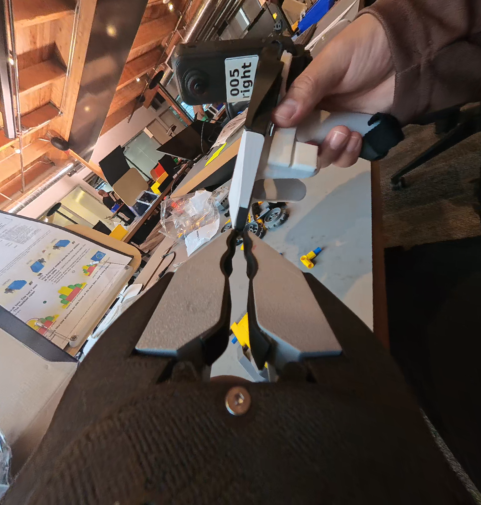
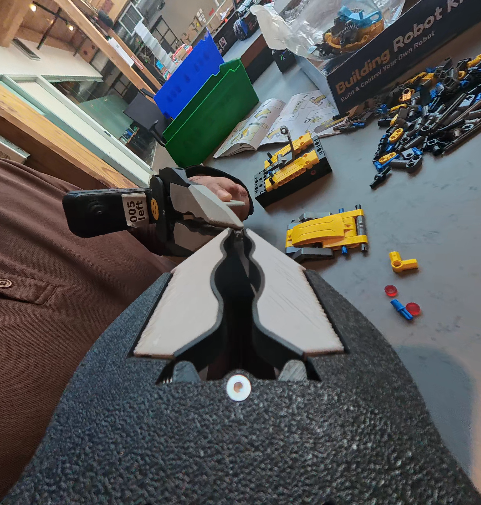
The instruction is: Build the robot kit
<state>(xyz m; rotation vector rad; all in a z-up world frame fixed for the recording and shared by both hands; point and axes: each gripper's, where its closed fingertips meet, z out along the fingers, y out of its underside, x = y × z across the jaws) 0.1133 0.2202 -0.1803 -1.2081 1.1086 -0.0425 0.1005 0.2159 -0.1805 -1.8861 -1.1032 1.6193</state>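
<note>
My left gripper (image 1: 238, 234) and my right gripper (image 2: 237, 232) meet tip to tip above the grey table (image 2: 397, 218). Both are shut, and a small dark part (image 2: 238, 234) is pinched where the tips meet; it also shows in the left wrist view (image 1: 238, 241). I cannot tell whether it is one piece or two. The right gripper comes down from above in the left wrist view (image 1: 240, 218), held by a hand (image 1: 343, 82). The left gripper comes in from the left in the right wrist view (image 2: 235, 222).
A yellow and grey assembly (image 2: 326, 232), a black and yellow assembly (image 2: 291, 166), a yellow elbow piece (image 2: 402, 263), two red studs (image 2: 390, 290), a blue pin (image 2: 401, 308) and a parts pile (image 2: 436, 114) lie on the table. Box (image 2: 397, 54), booklet (image 2: 275, 123), green bin (image 2: 212, 114) behind. Wheels (image 1: 272, 216), plastic bag (image 1: 190, 213). My left and right fingertips are right by each other. The yellow elbow piece (image 2: 402, 263) is about 12 centimetres from both grippers' fingertips.
</note>
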